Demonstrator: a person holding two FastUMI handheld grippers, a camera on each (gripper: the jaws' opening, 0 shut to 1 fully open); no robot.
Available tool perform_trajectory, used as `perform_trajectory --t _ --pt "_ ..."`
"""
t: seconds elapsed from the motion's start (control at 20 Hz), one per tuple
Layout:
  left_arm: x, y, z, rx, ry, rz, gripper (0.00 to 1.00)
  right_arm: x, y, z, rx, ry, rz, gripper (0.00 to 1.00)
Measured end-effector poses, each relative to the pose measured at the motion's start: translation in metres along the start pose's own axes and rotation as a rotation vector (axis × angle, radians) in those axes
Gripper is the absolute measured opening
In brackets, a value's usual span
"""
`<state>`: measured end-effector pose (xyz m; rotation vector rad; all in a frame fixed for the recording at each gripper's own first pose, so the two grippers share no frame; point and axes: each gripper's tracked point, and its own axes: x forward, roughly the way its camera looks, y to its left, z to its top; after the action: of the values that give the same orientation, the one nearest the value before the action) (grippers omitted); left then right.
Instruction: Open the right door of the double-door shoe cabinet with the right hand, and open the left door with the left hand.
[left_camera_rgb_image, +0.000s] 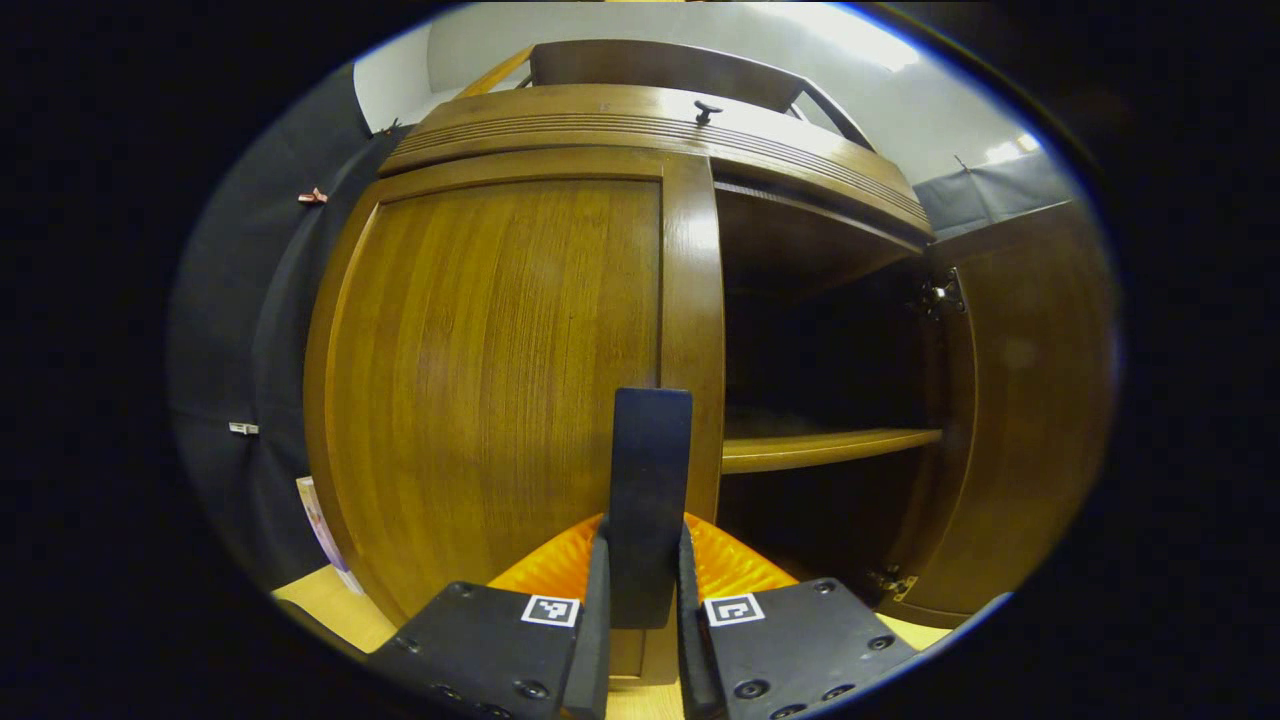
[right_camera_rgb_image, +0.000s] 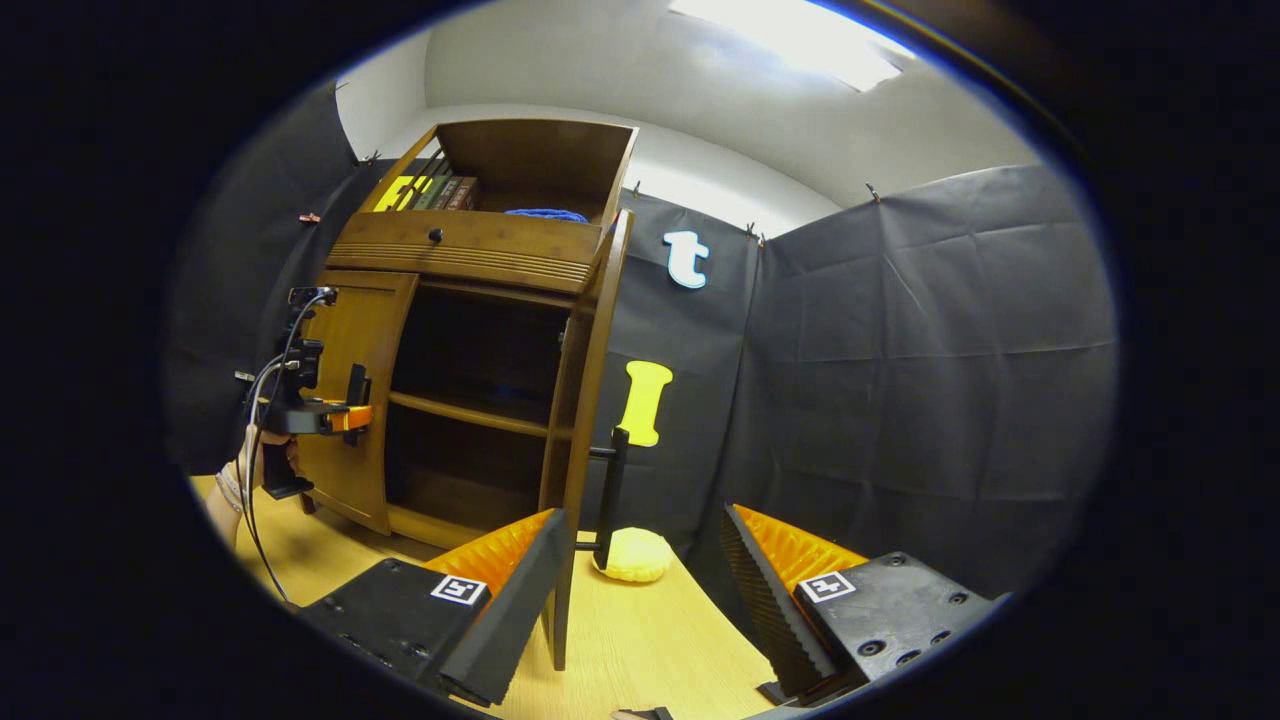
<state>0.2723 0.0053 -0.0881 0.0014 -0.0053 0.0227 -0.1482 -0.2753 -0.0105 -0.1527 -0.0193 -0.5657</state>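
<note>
The left gripper view sits close against the shoe cabinet (left_camera_rgb_image: 560, 330), low and looking slightly upward at its closed left door (left_camera_rgb_image: 500, 400), with the open right door (left_camera_rgb_image: 1010, 400) at its right edge. The right gripper view stands farther back and off to the cabinet's right, facing it obliquely across the wooden tabletop (right_camera_rgb_image: 640, 640), the right door edge-on. Both views share the cabinet's open interior and its shelf (left_camera_rgb_image: 830, 447).
</note>
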Motion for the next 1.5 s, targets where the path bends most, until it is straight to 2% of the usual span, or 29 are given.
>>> perform_trajectory --t 0.5,0.9,1.05,1.5 --pt "-0.081 0.014 0.007 -0.050 0.038 -0.120 0.31 -0.028 0.032 0.021 0.004 -0.031 0.042 0.97" --pt "-0.135 0.040 0.009 -0.058 0.072 -0.159 0.31 -0.035 0.096 0.008 0.057 0.011 0.206 0.97" --pt "-0.154 0.055 0.011 -0.060 0.076 -0.147 0.31 -0.037 0.114 0.006 0.082 0.031 0.260 0.97" --pt "-0.191 0.090 0.016 -0.034 0.078 -0.047 0.30 -0.043 0.138 0.015 0.074 0.010 0.303 0.99"
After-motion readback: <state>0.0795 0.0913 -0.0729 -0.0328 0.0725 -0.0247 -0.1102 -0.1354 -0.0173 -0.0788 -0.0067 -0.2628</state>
